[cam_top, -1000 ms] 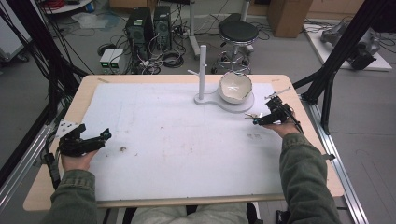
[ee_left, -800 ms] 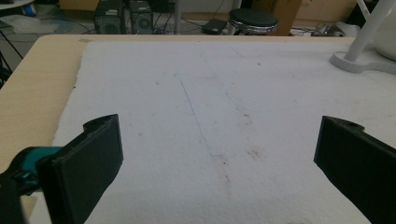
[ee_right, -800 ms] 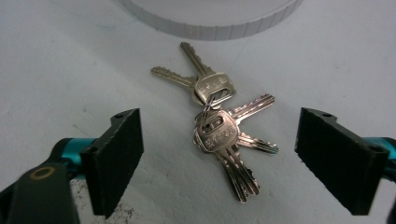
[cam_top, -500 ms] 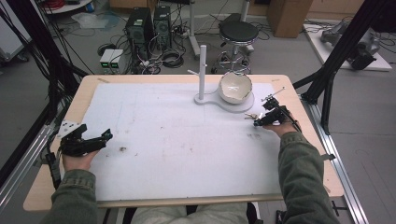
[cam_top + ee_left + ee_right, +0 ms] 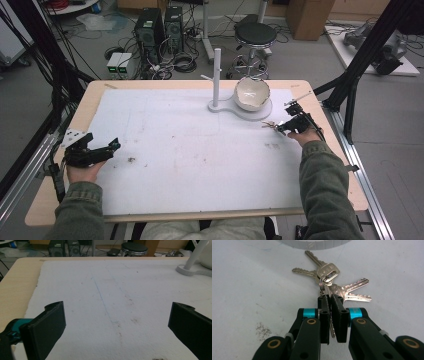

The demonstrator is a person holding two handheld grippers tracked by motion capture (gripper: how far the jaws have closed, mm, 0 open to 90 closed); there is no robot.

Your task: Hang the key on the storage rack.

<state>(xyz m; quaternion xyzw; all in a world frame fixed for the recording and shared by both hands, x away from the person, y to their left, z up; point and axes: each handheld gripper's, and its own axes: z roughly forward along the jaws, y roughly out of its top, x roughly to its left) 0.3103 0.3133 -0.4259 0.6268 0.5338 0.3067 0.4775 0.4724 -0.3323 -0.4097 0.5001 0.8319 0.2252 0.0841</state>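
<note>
A bunch of several silver keys (image 5: pixel 329 281) on a ring lies on the white mat just in front of the stand's round base. My right gripper (image 5: pixel 330 298) is shut on one key of the bunch, its jaws pinching the key's head. In the high view the keys (image 5: pixel 269 125) fan out to the left of my right gripper (image 5: pixel 281 128) at the table's right. My left gripper (image 5: pixel 111 147) rests low at the table's left edge; the left gripper view shows it (image 5: pixel 116 322) open wide, with nothing but bare mat between its jaws.
A white stand with an upright post (image 5: pixel 216 75) and a flat base (image 5: pixel 239 108) sits at the back centre, holding a white bowl (image 5: pixel 251 93). The white mat (image 5: pixel 190 145) covers most of the wooden table (image 5: pixel 95 97). Black frame struts (image 5: pixel 360 65) flank the table.
My right gripper has slid a little toward the table's near side and left, staying closed on the keys. The left gripper has stayed put.
</note>
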